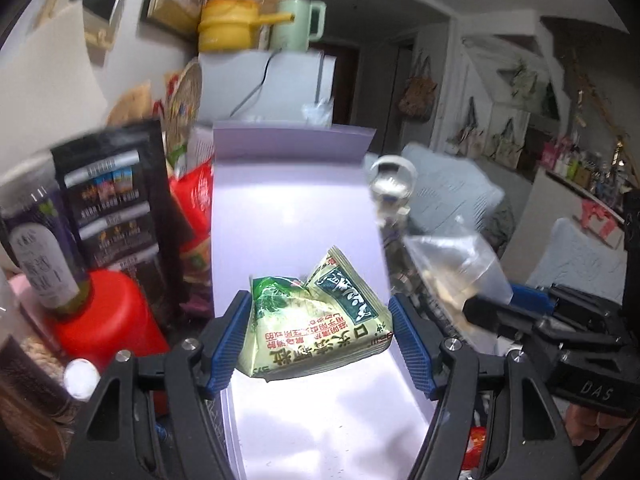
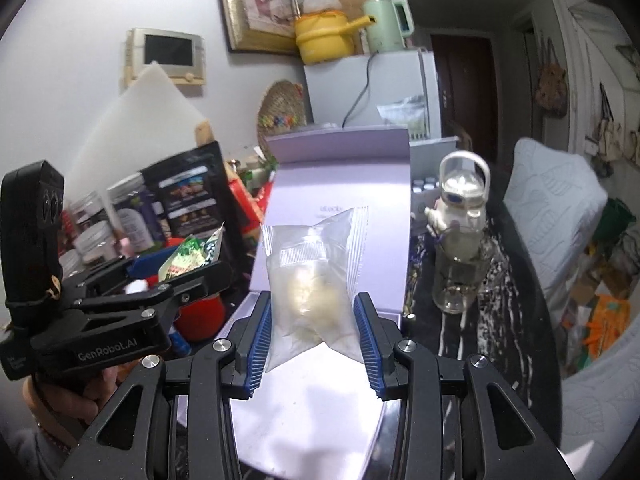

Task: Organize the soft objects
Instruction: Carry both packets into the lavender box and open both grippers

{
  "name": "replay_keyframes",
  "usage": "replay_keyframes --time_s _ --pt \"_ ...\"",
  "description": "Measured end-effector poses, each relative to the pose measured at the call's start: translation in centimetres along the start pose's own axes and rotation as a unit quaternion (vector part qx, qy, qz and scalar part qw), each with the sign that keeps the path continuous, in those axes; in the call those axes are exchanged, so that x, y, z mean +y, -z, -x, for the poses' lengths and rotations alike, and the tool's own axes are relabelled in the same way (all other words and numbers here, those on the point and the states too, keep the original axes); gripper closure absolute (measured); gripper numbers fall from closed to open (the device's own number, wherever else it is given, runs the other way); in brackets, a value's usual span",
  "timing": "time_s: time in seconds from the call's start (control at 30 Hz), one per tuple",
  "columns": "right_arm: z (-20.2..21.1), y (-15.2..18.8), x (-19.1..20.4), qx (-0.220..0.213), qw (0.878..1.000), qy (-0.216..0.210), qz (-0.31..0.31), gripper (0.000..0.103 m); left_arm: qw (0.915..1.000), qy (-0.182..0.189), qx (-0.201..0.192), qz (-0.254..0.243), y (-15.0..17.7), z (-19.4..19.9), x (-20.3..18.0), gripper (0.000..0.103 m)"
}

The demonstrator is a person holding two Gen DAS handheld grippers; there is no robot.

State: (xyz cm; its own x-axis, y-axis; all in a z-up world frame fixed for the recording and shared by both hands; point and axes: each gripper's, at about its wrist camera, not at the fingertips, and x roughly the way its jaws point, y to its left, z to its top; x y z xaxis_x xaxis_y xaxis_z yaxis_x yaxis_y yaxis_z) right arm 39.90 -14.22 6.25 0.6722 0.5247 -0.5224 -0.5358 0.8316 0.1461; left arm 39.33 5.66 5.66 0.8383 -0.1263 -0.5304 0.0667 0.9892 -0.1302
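Carrying both packets over the lavender box (image 1: 280, 184), you have the left gripper (image 1: 320, 340) pinching the green snack packet (image 1: 316, 320) and the right gripper (image 2: 312, 344) pinching the clear bag (image 2: 316, 272); next comes lowering them in and releasing.

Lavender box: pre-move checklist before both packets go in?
1. Left gripper grip on the green snack packet: ok, both pads touch its sides.
2. Right gripper grip on the clear zip bag: ok, pinched low, the top stands free.
3. Lavender box open: ok, the lid stands up at the back.
4. Box floor bare under both packets: ok in both views.
5. Two grippers apart: ok, the left one sits off to the side in the right wrist view.
6. Water bottle beside the box: cannot tell how close.
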Motion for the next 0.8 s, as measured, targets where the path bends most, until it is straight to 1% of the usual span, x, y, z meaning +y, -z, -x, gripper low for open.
replay_keyframes --time_s 0.03,0.07,0.13,0.23,0.33,0.5,0.63,0.8 --pt "-0.6 0.0 -0.3 0.004 1.0 0.0 -0.003 0.063 1.0 -0.001 0.008 0.0 0.1 -0.6 0.2 0.034" --pt "-1.7 0.0 -0.6 0.018 1.0 0.004 -0.003 0.063 0.9998 -0.007 0.016 -0.001 0.3 -1.4 0.4 0.034" --pt "-2.8 0.1 -0.9 0.029 1.0 0.007 -0.002 0.063 0.9993 -0.018 0.033 0.003 0.7 -2.7 0.9 0.034" --pt "-4.2 0.8 -1.3 0.052 0.999 0.013 -0.003 0.063 0.9979 -0.025 0.058 0.012 1.2 -4.3 1.6 0.034" --pt "-5.5 1.4 -1.6 0.068 0.998 0.02 -0.001 0.063 0.9965 -0.032 0.076 0.012 1.7 -5.4 1.8 0.034" --pt "-7.4 2.5 -1.9 0.099 0.995 0.021 -0.005 0.062 0.9941 -0.03 0.103 0.017 2.5 -6.8 1.9 0.034" --pt "-8.8 3.2 -2.4 0.124 0.992 0.024 -0.017 0.061 0.9901 -0.036 0.135 0.018 3.2 -8.1 2.0 0.034" --pt "-10.4 4.0 -3.0 0.153 0.988 0.029 -0.027 0.06 0.986 -0.045 0.159 0.021 3.8 -9.4 2.5 0.034"
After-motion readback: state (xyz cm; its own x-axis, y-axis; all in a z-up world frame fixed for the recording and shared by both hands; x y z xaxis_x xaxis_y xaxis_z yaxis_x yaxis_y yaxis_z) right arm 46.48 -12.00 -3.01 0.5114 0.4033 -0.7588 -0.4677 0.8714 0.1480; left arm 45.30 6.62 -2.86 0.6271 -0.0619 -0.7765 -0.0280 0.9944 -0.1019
